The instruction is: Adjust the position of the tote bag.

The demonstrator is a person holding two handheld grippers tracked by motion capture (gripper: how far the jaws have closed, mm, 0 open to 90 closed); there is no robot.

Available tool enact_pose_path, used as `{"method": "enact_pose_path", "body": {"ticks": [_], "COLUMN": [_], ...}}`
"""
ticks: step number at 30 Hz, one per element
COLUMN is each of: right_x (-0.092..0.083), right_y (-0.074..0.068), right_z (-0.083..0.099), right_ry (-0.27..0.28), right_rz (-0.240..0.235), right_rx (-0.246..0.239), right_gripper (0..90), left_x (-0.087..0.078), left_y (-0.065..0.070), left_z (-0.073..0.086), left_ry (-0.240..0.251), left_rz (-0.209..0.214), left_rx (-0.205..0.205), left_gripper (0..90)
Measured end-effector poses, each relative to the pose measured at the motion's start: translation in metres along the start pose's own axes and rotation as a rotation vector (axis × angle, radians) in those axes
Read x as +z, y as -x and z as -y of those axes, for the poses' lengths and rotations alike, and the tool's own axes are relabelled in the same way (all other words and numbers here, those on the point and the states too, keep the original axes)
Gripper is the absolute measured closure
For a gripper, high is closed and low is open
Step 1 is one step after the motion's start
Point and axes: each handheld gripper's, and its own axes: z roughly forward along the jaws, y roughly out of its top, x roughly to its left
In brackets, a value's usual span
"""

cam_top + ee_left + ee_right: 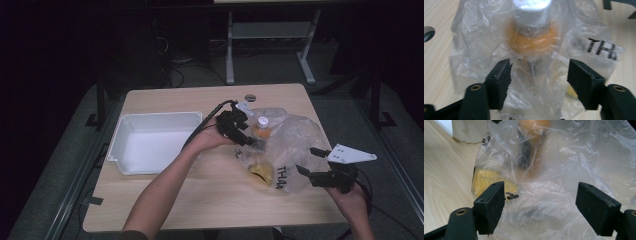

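While your left gripper (539,75) straddles the plastic bag (285,145), the high view adds a white tray (150,142).
Both jaws stand open; your right gripper (540,202) frames crumpled film, gripping nothing.

L forearm (160,192) comes in from the table's near edge, angled up and to the right, wrist bent, hand (210,137) wrapped round the L gripper (255,145) near mid-table, closer to the far edge. Gripper tips point right and a bit toward the near edge. Its jaws stand apart w/ a gap between the pads. R hand (352,197) sits at the near right corner, wrist low, R gripper (305,160) pointing left and toward the far edge. R jaws spread wide, pads (491,205) clear, nothing pinched.
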Motion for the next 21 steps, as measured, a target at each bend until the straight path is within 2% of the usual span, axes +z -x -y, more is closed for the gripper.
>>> {"method": "enact_pose_path", "body": {"ticks": [1,3,4,6,9,11,13,15,16,18,21], "right_x": [0.0,0.0,0.001,0.001,0.002,0.001,0.002,0.003,0.003,0.003,0.003], "right_y": [0.0,-0.001,-0.001,-0.002,-0.002,-0.001,-0.001,-0.001,-0.003,-0.003,-0.003], "right_z": [0.0,-0.001,-0.001,-0.002,-0.002,-0.002,-0.003,-0.003,-0.004,-0.004,-0.003], "right_ry": [0.0,0.003,0.004,0.004,0.006,0.008,0.009,0.007,0.009,0.009,0.009], "right_rz": [0.0,-0.001,0.0,-0.001,0.001,0.0,-0.002,-0.001,-0.004,-0.003,-0.004], "right_rx": [0.0,0.004,0.003,-0.002,-0.01,-0.006,-0.005,-0.005,-0.007,-0.01,-0.006], "right_gripper": [22.9,22.9,22.9,22.9,22.9,22.9,22.8,22.5,22.4,22.4,22.4], "left_x": [0.002,0.005,0.006,0.008,0.008,0.009,0.011,0.015,0.017,0.018,0.019], "left_y": [-0.001,-0.002,-0.004,-0.006,-0.007,-0.009,-0.008,-0.006,-0.003,-0.002,-0.002], "left_z": [0.0,0.0,0.0,0.001,0.002,0.002,0.003,0.003,0.003,0.005,0.007], "left_ry": [-0.01,-0.024,-0.039,-0.02,-0.015,-0.027,-0.044,-0.063,-0.071,-0.075,-0.075], "left_rz": [-0.011,-0.023,-0.022,-0.002,-0.005,0.005,0.007,-0.007,-0.016,-0.017,-0.01], "left_rx": [0.01,-0.006,-0.006,-0.025,-0.033,-0.034,-0.037,-0.028,-0.012,-0.003,-0.007], "left_gripper": [37.6,43.6,43.6,49.9,60.9,67.3,69.4,72.2,78.6,85.6,89.1]}}
